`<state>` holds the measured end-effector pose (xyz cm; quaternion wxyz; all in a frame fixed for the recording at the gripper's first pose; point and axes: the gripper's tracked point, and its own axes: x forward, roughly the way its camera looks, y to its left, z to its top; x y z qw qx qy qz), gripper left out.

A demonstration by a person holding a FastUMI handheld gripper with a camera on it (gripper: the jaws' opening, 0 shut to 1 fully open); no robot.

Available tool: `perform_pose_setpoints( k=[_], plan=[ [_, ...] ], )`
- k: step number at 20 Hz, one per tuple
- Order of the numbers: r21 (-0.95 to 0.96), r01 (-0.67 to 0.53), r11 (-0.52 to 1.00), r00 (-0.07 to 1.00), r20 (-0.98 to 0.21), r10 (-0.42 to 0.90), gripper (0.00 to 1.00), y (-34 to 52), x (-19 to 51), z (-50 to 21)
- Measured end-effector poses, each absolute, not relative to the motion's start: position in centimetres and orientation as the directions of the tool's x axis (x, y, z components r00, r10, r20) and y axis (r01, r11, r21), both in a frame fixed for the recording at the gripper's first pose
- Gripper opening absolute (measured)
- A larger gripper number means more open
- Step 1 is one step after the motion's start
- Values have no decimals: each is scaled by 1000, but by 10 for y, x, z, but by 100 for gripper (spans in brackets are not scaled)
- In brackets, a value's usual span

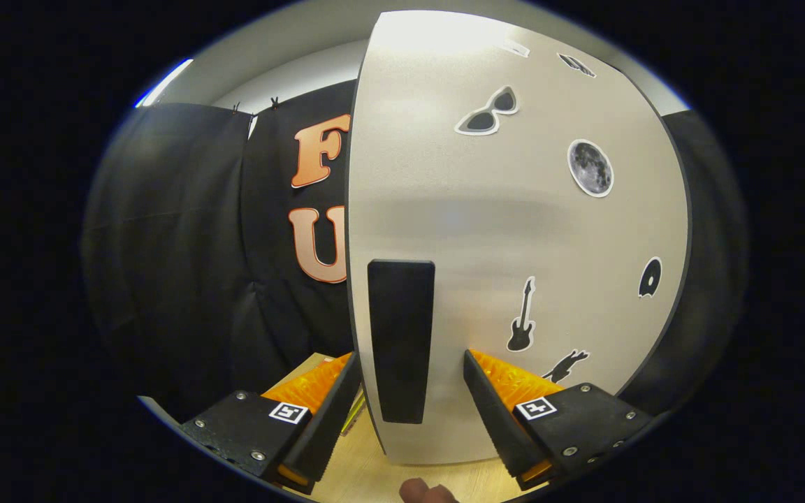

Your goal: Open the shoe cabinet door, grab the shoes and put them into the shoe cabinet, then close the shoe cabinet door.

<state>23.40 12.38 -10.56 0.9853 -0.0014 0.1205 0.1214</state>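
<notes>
Gripper [402, 412] fingers spread, straddling the black handle [401, 341] at the free edge of the shoe cabinet door [507, 230], not clamped. Step: door opening. Next, likely: clench on handle, swing door outward over the wooden floor [374, 478].

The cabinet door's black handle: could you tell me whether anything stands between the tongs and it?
Nothing visible does. The tongs are open, and the black handle on the cabinet door stands in the gap between the fingers, which are not pressing on it. A fingertip shows below, clear of the gap.
</notes>
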Motion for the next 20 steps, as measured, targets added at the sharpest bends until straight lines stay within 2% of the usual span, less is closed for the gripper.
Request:
perform_pose_setpoints(
  k=[13,20],
  plan=[
    [28,-243,970,937,-253,242,92,130,243,-109],
    [86,-235,968,942,-225,249,92,124,209,-84]
  ],
)
